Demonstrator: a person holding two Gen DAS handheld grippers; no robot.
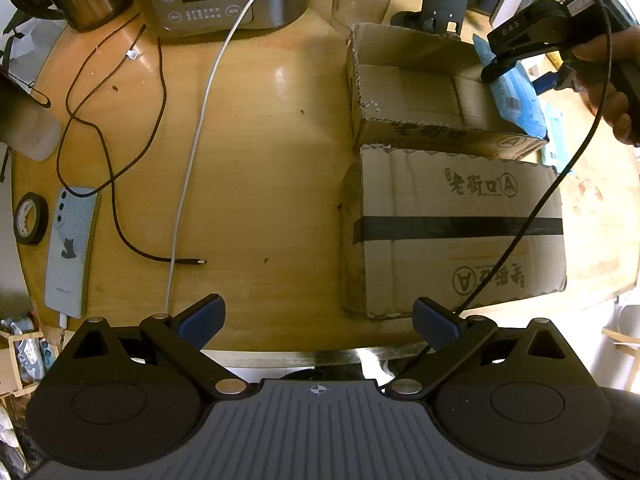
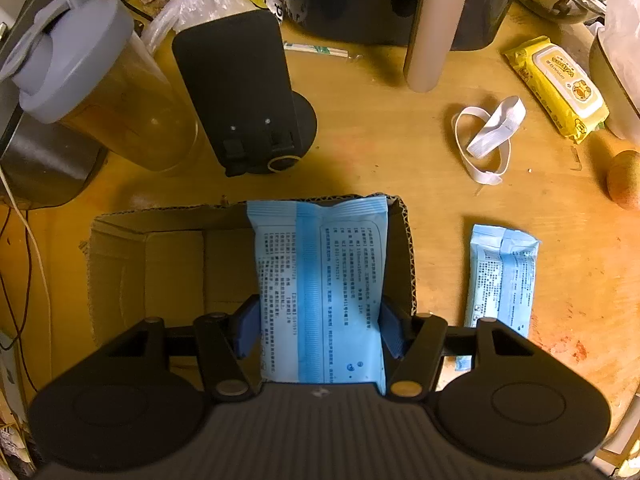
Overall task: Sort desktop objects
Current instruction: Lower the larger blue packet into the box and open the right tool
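My right gripper [image 2: 320,328] is shut on a light blue wipes packet [image 2: 320,280], its blue pads pressing both long sides. The packet hangs over the right end of an open cardboard box [image 2: 168,264]. In the left wrist view the same packet [image 1: 518,100] dips into that open box [image 1: 416,92], held by the right gripper [image 1: 508,64] in a person's hand [image 1: 612,96]. My left gripper [image 1: 318,320] stands open and holds nothing, above the table's near edge. A second blue packet [image 2: 502,280] lies on the table right of the box.
A taped, closed cardboard box [image 1: 460,232] sits in front of the open one. To the left lie a phone [image 1: 72,252], a tape roll [image 1: 30,218], a dark cable [image 1: 120,184] and a white cable [image 1: 192,160]. A yellow wipes pack [image 2: 556,84], a white elastic band [image 2: 488,136], a shaker bottle [image 2: 100,80] and a black stand [image 2: 244,92] are behind.
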